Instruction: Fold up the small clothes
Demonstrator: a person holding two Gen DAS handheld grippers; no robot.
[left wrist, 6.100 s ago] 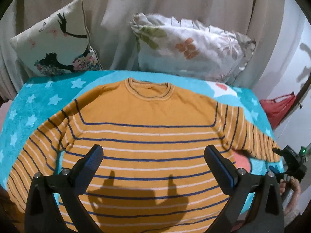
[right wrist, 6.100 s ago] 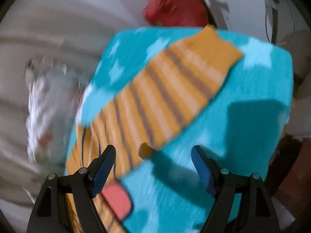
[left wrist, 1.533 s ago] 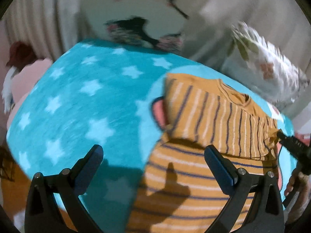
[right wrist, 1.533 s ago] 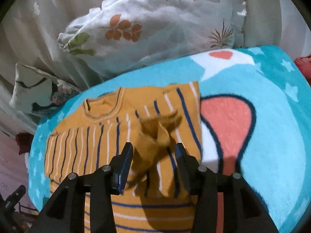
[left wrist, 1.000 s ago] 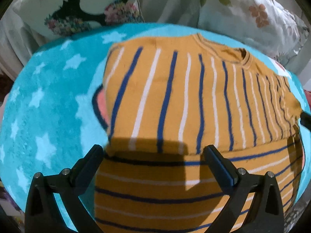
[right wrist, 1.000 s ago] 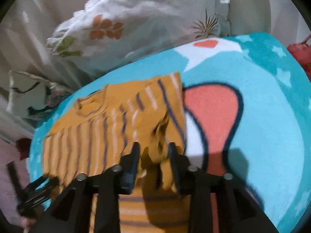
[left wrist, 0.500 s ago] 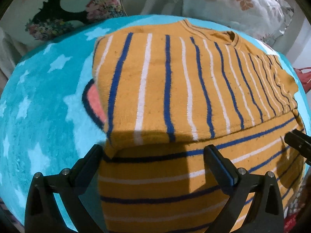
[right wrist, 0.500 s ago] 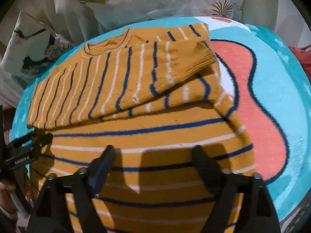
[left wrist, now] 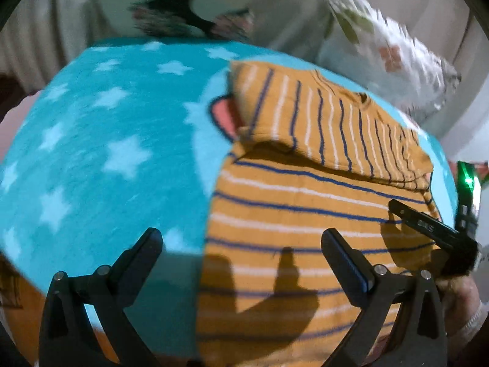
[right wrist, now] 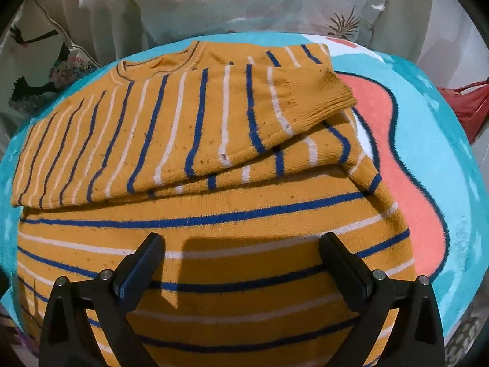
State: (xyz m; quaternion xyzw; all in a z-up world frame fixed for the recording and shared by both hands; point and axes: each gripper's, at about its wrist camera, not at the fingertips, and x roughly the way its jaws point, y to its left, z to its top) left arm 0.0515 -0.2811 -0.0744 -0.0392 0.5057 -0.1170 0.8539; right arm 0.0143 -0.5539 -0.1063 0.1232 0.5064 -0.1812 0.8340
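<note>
An orange sweater with blue and white stripes (right wrist: 214, 214) lies flat on a turquoise star blanket (left wrist: 91, 159). Both sleeves are folded across its chest, and the top sleeve's cuff (right wrist: 333, 98) lies at the right. The sweater also shows in the left wrist view (left wrist: 290, 214). My left gripper (left wrist: 241, 241) is open and empty, above the sweater's lower left edge. My right gripper (right wrist: 241, 244) is open and empty, above the sweater's lower body. The right gripper also shows at the right edge of the left wrist view (left wrist: 428, 226).
Two patterned pillows (right wrist: 250, 0) lean against a pale curtain behind the sweater. The blanket has a pink patch with a dark outline (right wrist: 406, 165) to the right of the sweater. A red bag (right wrist: 467, 107) hangs off to the far right.
My right gripper let go of the sleeve, which now lies across the chest, and pulled back over the lower body. My left gripper swung left and back towards the sweater's left edge.
</note>
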